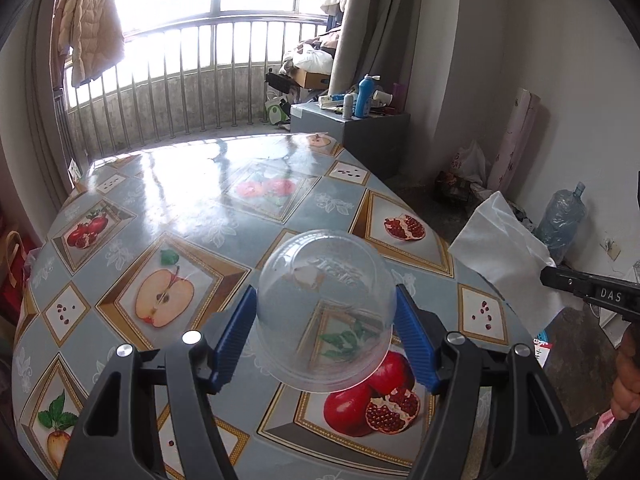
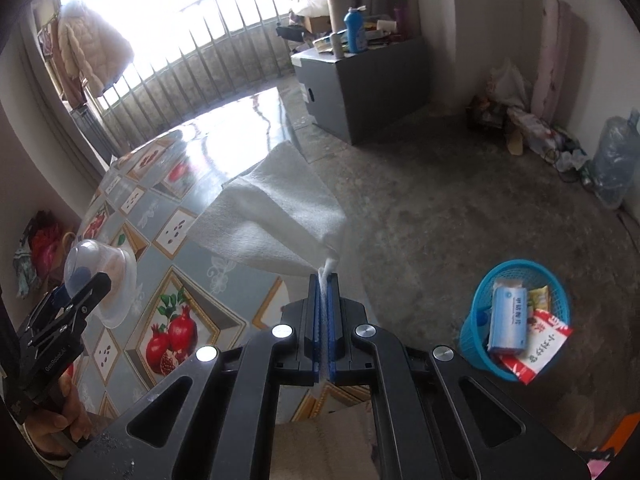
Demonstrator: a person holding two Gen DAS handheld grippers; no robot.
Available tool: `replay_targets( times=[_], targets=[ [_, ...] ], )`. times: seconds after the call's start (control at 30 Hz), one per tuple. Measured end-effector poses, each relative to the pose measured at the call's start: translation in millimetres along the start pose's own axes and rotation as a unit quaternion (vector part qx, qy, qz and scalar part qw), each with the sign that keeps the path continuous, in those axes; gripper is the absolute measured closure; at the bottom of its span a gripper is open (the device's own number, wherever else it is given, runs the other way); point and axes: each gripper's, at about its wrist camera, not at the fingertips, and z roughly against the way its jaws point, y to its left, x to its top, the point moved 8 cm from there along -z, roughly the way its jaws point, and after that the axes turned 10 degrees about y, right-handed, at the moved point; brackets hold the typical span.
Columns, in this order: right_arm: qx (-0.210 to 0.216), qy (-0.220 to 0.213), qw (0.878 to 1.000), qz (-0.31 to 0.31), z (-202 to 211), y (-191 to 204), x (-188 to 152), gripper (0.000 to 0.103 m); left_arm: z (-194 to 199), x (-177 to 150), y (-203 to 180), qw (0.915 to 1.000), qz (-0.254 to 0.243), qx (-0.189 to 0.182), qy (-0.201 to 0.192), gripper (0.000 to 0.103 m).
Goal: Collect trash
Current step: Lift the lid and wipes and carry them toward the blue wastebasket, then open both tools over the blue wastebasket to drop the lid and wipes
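My left gripper (image 1: 325, 304) is shut on a clear plastic cup (image 1: 324, 280), held upside down and tilted just above the fruit-patterned table (image 1: 192, 208); its blue pads (image 1: 236, 332) press both sides. The same cup (image 2: 100, 280) shows at the left of the right wrist view. My right gripper (image 2: 325, 280) is shut on the corner of a white paper napkin (image 2: 276, 216), which fans out in the air over the table's edge. The napkin (image 1: 504, 252) also appears at the right of the left wrist view. A blue mesh trash basket (image 2: 480, 320) stands on the floor at lower right.
The basket holds a blue-white box (image 2: 508, 320) and a red-white packet (image 2: 538, 340). A grey cabinet (image 2: 360, 84) with bottles stands behind the table. Bags and a large water jug (image 2: 612, 156) line the far wall. The concrete floor (image 2: 440, 200) lies between table and basket.
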Motion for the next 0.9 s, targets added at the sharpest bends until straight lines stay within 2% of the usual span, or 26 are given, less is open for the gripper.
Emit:
replay_targets(
  times=[0.2, 0.43, 0.63, 0.9],
  targets=[
    [-0.046, -0.039, 0.994, -0.087, 40, -85, 0, 0.101, 5, 27, -50, 0.9977, -0.039, -0.053, -0.017, 0.036],
    [-0.074, -0.054, 0.975, -0.204, 60, -179, -32, 0.101, -6, 40, -134, 0.9873, -0.1, -0.123, 0.002, 0.036],
    [-0.083, -0.039, 0.958, -0.27, 45, -226, -56, 0.101, -27, 37, -209, 0.973, -0.148, -0.173, 0.039, 0.036],
    [-0.081, -0.004, 0.937, -0.34, 1, -283, -76, 0.101, -67, 27, -292, 0.9553, -0.199, -0.199, 0.092, 0.036]
  ],
)
